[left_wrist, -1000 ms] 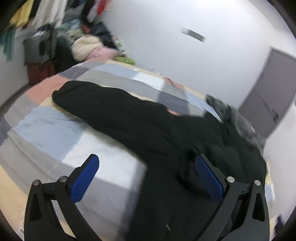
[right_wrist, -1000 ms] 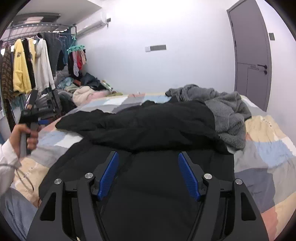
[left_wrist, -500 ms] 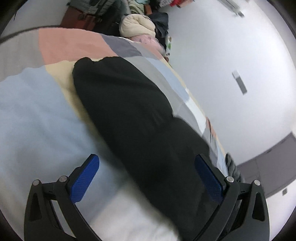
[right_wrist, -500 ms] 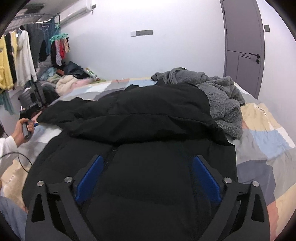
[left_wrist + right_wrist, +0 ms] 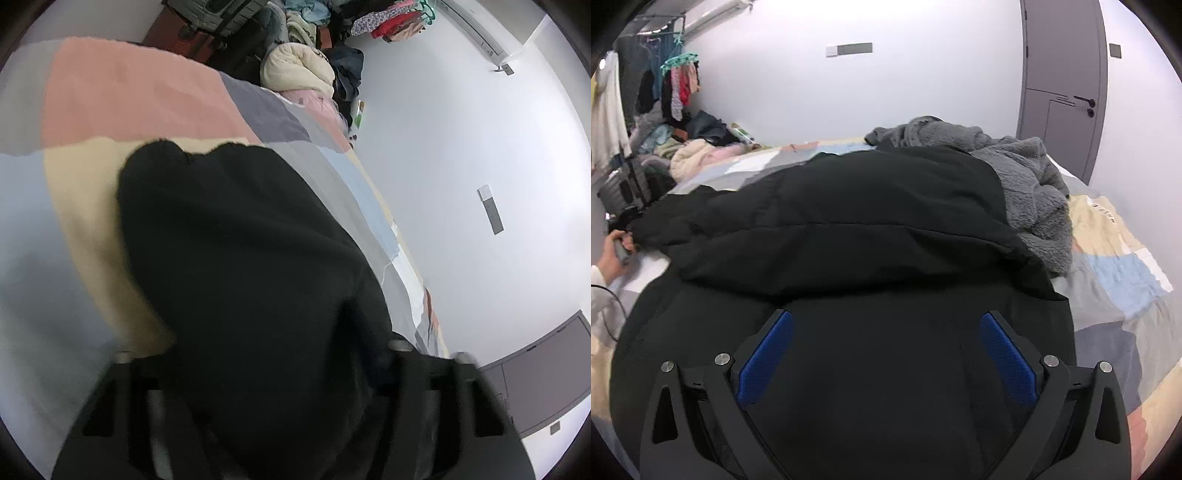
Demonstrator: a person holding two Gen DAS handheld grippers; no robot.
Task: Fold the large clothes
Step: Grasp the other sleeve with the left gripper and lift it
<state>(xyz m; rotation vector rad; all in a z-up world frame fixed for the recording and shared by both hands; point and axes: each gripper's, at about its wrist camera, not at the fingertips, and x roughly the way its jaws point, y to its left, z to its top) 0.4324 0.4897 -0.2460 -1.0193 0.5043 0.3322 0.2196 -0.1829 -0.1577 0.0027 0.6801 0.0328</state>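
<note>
A large black padded coat (image 5: 871, 229) lies spread on the bed, one sleeve stretched to the left. In the left wrist view the black sleeve (image 5: 236, 258) fills the middle and covers my left gripper's fingers; the gripper (image 5: 258, 369) sits around the sleeve, its pads hidden, so its state is unclear. In the right wrist view that gripper (image 5: 626, 221) is at the sleeve's cuff end, in a hand. My right gripper (image 5: 884, 350) is open over the coat's lower body, blue pads (image 5: 1006, 354) wide apart, holding nothing.
The bed has a patchwork cover (image 5: 1123, 280) of pastel blocks. A grey fleece garment (image 5: 1015, 173) lies bunched at the coat's far right. Piled clothes (image 5: 694, 151) and a hanging rack (image 5: 676, 85) stand at the far left. A grey door (image 5: 1060, 85) is behind.
My left gripper has moved onto the sleeve, which now hides its blue pads. My right gripper has opened wider and come closer over the coat's body.
</note>
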